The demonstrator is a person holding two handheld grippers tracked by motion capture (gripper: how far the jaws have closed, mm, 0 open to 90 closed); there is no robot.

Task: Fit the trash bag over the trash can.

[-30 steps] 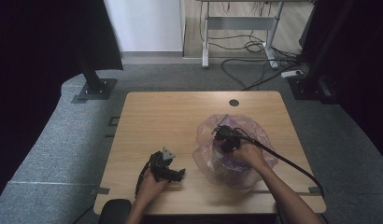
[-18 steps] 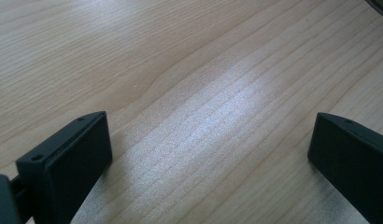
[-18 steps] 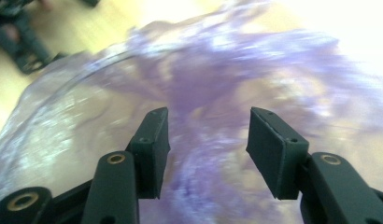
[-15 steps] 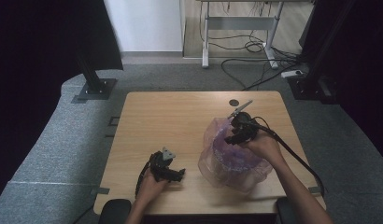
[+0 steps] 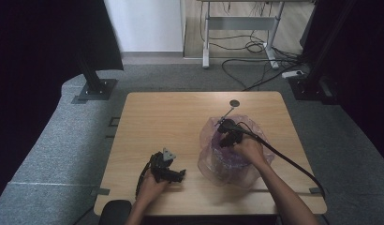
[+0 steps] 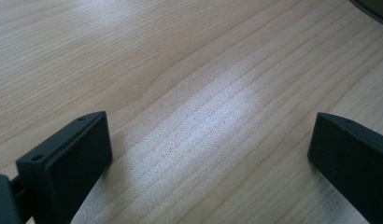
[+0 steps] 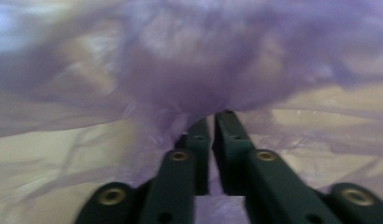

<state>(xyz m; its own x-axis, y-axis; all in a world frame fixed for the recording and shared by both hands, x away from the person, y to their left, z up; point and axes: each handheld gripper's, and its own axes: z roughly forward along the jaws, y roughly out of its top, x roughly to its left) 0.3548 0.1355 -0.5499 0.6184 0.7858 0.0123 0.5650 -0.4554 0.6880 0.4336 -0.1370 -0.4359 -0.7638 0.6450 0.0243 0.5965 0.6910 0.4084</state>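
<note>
In the high view, a thin, see-through purple plastic bag [image 5: 234, 157] is seen lying crumpled on the right half of the wooden surface [image 5: 166, 122], well apart from its edges. The right gripper [image 5: 226, 132] is held over the bag's far upper part, with film gathered at its tip. The left gripper [image 5: 170, 172] rests on the surface to the left of the bag, apart from it.

In the left gripper view, the jaws are seen spread wide with nothing between them but bare wood.

In the right gripper view, the jaws have just been closing and are seen drawn nearly together, with a bunched fold of the bag [image 7: 189, 84] pinched between their tips; the picture is blurred, so how much film is caught cannot be told.

The bag is judged very light, limp and slippery, and easily torn or stretched if pulled hard. A grip on a gathered fold near the rim is judged safer than on a single layer, which could slide out.
</note>
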